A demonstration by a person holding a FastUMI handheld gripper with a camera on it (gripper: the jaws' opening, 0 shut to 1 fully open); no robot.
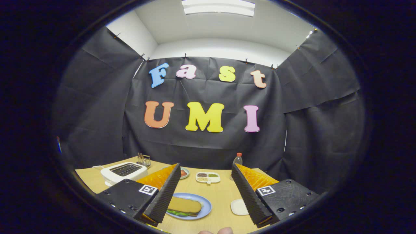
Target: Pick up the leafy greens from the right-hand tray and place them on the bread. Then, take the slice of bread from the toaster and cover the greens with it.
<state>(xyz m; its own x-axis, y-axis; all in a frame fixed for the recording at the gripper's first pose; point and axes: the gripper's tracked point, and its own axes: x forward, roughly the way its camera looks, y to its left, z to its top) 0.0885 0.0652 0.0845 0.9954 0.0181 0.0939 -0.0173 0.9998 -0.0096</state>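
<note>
Pale wooden bench (pixel 221 195) spread wide, everything within easy reach of the blue plate (pixel 205 208). White toaster (pixel 123 171), boxy and glossy, left of and beyond the plate, slots seemingly empty. Tongs (pixel 206 191) poised above the plate, released and holding nothing, ribbed black fingers (pixel 165 195) splayed wide. Flat on the plate, matte tan bread (pixel 184 205) covering the leafy greens (pixel 177 213), a ruffled green fringe peeking out beneath: sandwich apparently finished. Small white tray (pixel 240 207) just right of the plate, bare. Divided dish (pixel 208 177) beyond.
</note>
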